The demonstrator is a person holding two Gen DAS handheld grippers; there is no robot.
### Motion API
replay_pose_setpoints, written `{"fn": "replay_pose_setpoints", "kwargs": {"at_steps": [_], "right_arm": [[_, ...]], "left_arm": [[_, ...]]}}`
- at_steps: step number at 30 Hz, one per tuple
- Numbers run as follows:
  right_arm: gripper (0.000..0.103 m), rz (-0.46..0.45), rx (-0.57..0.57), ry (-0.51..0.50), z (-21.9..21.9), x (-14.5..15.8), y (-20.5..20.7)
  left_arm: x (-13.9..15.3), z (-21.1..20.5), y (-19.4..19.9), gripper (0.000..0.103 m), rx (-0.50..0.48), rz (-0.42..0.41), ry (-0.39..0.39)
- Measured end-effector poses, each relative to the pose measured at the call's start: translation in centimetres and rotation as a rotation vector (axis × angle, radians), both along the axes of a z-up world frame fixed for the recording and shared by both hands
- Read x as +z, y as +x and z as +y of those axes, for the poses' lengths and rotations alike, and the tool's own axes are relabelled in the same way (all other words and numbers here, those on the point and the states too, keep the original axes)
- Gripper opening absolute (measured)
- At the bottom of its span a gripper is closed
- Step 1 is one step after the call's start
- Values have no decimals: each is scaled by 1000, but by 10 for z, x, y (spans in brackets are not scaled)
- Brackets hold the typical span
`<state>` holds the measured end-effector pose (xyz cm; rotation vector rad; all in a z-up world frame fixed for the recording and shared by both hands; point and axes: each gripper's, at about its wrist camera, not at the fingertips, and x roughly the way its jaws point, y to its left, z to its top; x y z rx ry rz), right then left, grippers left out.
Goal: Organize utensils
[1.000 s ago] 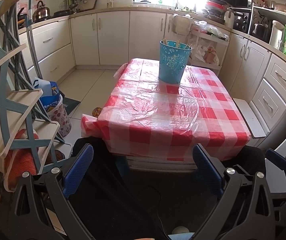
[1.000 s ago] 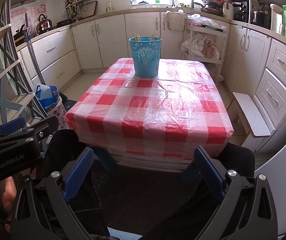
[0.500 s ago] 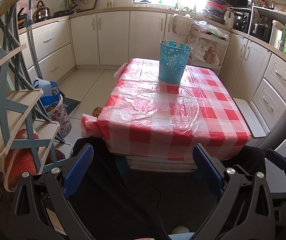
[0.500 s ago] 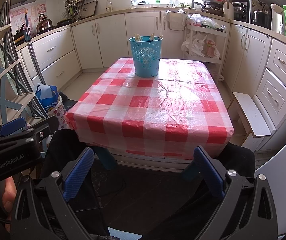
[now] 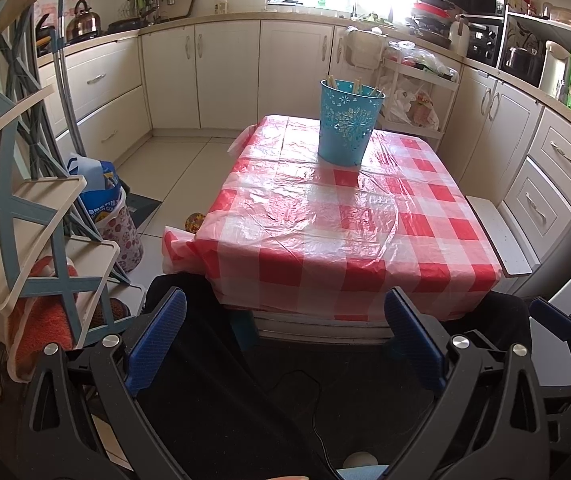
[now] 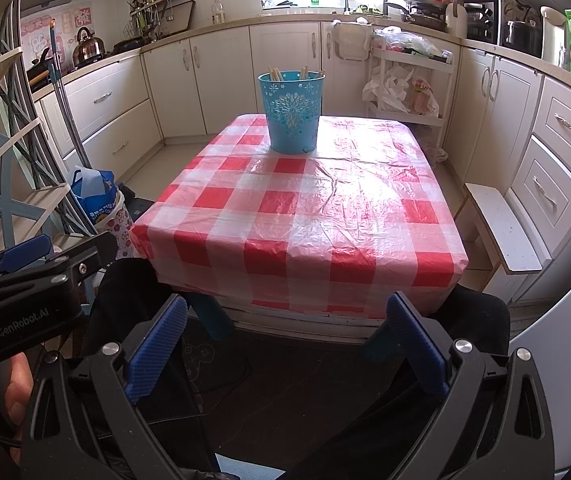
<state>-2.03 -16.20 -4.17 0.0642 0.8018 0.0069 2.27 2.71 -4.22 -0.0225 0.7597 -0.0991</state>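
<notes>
A blue patterned bucket (image 5: 349, 124) stands at the far end of the table (image 5: 325, 232), which is covered by a red and white checked cloth. Several wooden utensil handles (image 5: 356, 86) stick out of the bucket. It also shows in the right wrist view (image 6: 292, 114), with the handles (image 6: 275, 74) above its rim. My left gripper (image 5: 285, 316) is open and empty, held low in front of the table's near edge. My right gripper (image 6: 285, 318) is open and empty, also low before the table (image 6: 305, 220).
A blue and cream rack (image 5: 17, 208) stands close at the left, with bags (image 5: 101, 200) on the floor beside it. A white bench (image 6: 501, 228) and drawers (image 6: 561, 168) line the right. Kitchen cabinets (image 5: 225, 76) run along the back. My left gripper's body (image 6: 25, 280) shows at the right view's left.
</notes>
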Motion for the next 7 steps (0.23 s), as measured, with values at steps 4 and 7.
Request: {"fn": "replay_pose_setpoints", "kwargs": {"at_steps": [4,7], "right_arm": [[96,0,0,0,0,0,0],[96,0,1,0,0,0,0]], "left_arm": [[0,4,1,95,-48,9,-60],[-3,1,-2,95,-95,6,-90]]}}
